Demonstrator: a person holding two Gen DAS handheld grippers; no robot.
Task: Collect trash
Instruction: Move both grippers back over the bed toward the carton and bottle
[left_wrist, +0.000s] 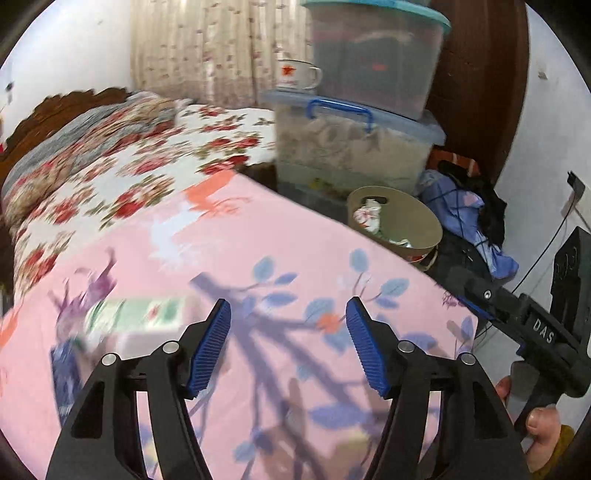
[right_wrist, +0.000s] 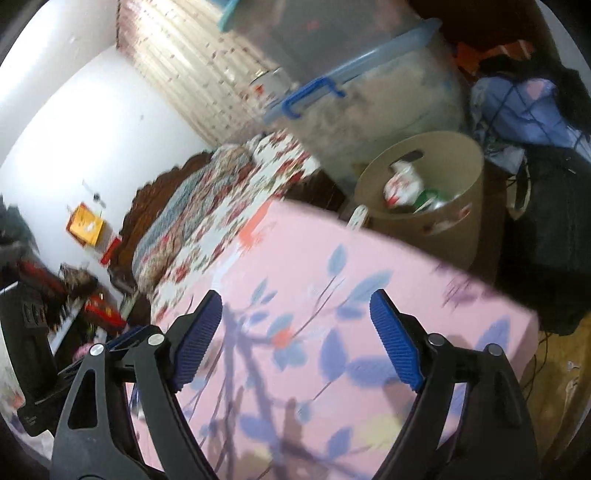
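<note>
Trash (left_wrist: 369, 218) sits inside tan round bin (left_wrist: 397, 225) on the floor just past the far edge of the pink bedspread (left_wrist: 258, 258); crumpled white-and-red wrapper uppermost, long axis not discernible. Bin upright, mouth toward the cameras. Left gripper (left_wrist: 288, 347): jaws wide, nothing between, above the pink bedspread. Right gripper (right_wrist: 295, 339): jaws wide, empty, above the same bedspread. Blurred green-white packet (left_wrist: 136, 314) on the bedspread, left of the left gripper. Behind the bin: stacked clear storage boxes (left_wrist: 354, 147); mug (left_wrist: 295, 75) on the lower lid.
</note>
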